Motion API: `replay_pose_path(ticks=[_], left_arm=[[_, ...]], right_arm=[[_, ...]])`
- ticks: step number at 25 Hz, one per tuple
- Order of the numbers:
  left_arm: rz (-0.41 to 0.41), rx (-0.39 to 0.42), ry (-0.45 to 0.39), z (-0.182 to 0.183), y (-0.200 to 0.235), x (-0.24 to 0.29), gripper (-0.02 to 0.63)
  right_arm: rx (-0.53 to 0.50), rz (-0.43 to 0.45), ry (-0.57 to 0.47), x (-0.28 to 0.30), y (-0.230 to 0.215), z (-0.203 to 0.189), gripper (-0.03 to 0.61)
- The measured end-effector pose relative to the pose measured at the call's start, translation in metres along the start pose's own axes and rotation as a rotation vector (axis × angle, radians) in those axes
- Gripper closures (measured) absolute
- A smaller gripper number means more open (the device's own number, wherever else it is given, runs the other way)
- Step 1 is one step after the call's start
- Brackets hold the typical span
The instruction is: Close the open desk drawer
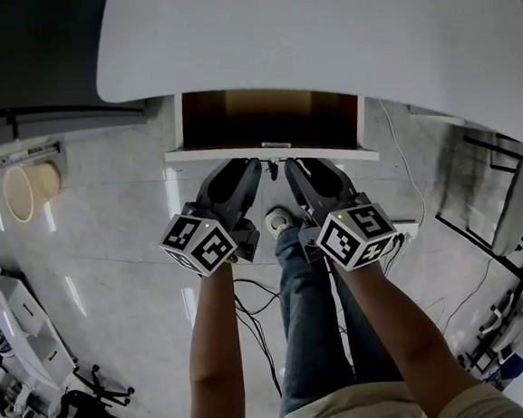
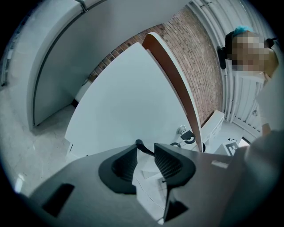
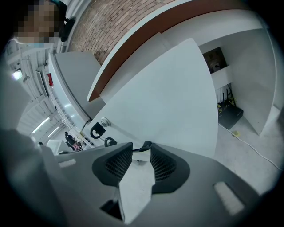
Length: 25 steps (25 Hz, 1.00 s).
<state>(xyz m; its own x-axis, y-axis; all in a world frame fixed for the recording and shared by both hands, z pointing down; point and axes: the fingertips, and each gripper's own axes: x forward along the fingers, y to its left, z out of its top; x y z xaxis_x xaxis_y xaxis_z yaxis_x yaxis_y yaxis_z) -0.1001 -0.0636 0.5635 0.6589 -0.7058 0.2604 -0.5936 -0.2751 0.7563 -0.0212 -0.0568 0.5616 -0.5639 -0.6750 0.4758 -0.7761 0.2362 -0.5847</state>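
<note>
Under the counter edge — drawer stands pulled out | left gripper, right gripper side by side at its front panel, jaws apart, nothing clamped | step: starting the push | next: press squarely, level — drive it flush.

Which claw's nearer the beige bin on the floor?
Left. The left claw is at the drawer front, with the bin off to its left; the right claw is beside it, farther away.
</note>
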Motion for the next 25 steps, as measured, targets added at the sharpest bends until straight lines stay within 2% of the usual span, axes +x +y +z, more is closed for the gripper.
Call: replay_pose_path(ticks=[25], left_arm=[[0.004,0.004,-0.008,0.026,0.010,0.027,0.488]], right_arm=[[-0.024,-0.023,-0.005,0.026,-0.008,0.027,0.443]])
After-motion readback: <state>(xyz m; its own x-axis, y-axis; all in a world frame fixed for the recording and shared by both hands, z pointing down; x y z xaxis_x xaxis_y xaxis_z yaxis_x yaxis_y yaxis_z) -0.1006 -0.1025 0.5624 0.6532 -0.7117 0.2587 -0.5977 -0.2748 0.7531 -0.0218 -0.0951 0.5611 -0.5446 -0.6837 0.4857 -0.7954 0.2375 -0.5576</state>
